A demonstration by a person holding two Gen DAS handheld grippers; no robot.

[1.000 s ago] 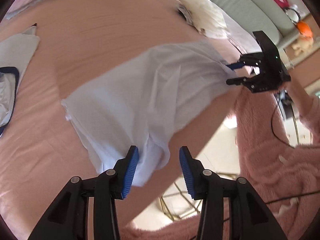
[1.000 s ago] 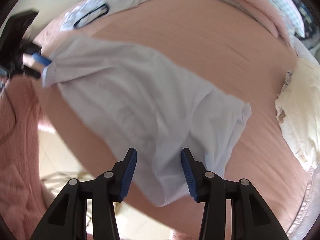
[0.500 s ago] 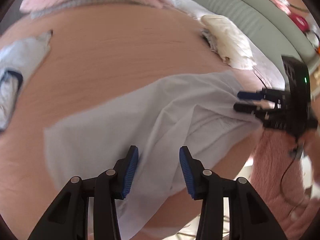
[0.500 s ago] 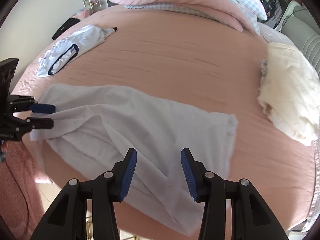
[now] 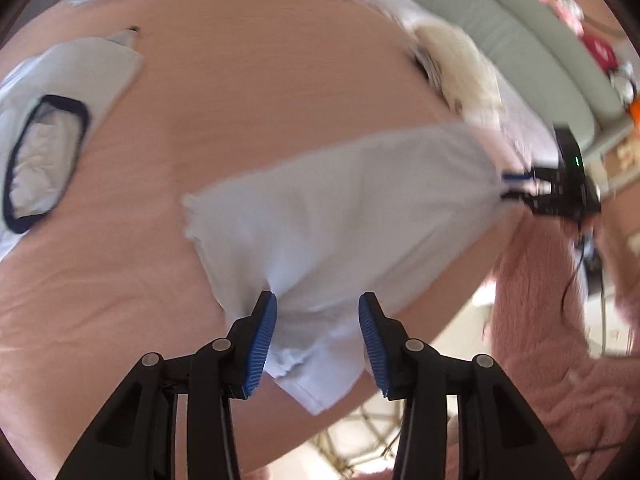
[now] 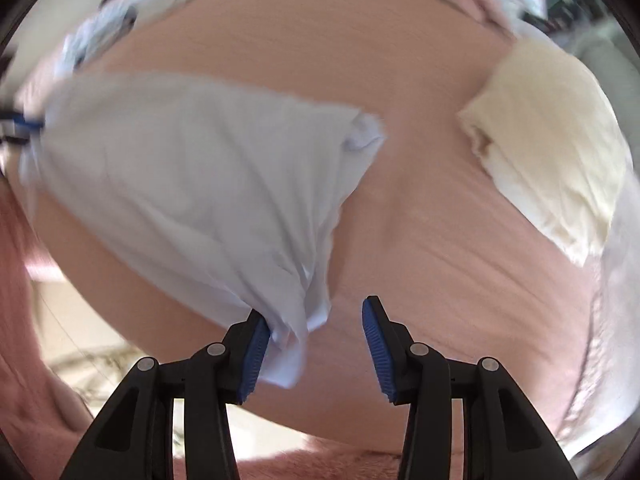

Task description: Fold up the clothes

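A pale blue-white garment (image 5: pixel 340 208) lies stretched along the near edge of the pink bed (image 5: pixel 260 80). My left gripper (image 5: pixel 318 336) is at one end of it. Its jaws stand wide apart, and the cloth bunches against the left pad and fills the gap between them. In the right wrist view the same garment (image 6: pixel 180 168) gathers against the left pad of my right gripper (image 6: pixel 316 344), whose jaws are also wide apart. Each gripper shows small in the other's view, the right gripper (image 5: pixel 510 187) and the left gripper (image 6: pixel 24 128), at the cloth's far ends. Both views are motion-blurred.
A white top with a navy neckline (image 5: pixel 44 160) lies farther back on the bed. A cream garment (image 6: pixel 552 160) sits toward the pale green headboard (image 5: pixel 500 40). A person's fluffy pink sleeve (image 5: pixel 540 300) is close by. The floor (image 5: pixel 360 432) shows past the bed edge.
The garment now looks shorter and bunched at both ends, drawn up against each gripper's left pad. Both cameras have swung and tilted. The gaps between the jaws look the same.
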